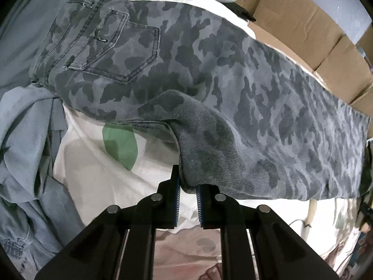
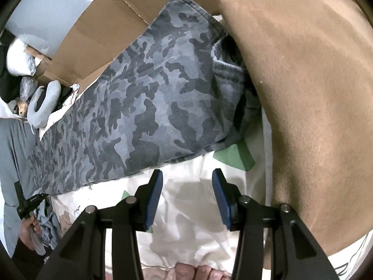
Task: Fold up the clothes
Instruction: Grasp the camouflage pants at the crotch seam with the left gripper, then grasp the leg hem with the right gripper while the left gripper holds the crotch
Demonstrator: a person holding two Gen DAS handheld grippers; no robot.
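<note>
One gripper point(image 1: 187, 187), the left, pinched the trousers' point(image 1: 209, 74) crotch fold to lift it, while the right point(image 2: 186, 182) hung wide, empty, beside the leg hem.

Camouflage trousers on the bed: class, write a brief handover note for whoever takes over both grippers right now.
Left gripper: jaws shut on a bunched fold of the camouflage trousers, near the crotch seam.
Right gripper: jaws open, holding nothing, just short of the trouser leg edge, over the white sheet.
Trousers lie stretched across the sheet, back pocket up, legs apparently stacked; leg end lies beside a tan cushion.
Done: apparently halved lengthwise.
Left: grip the leg end with the right gripper, fold towards the waist. Grey clothes wait alongside.
</note>
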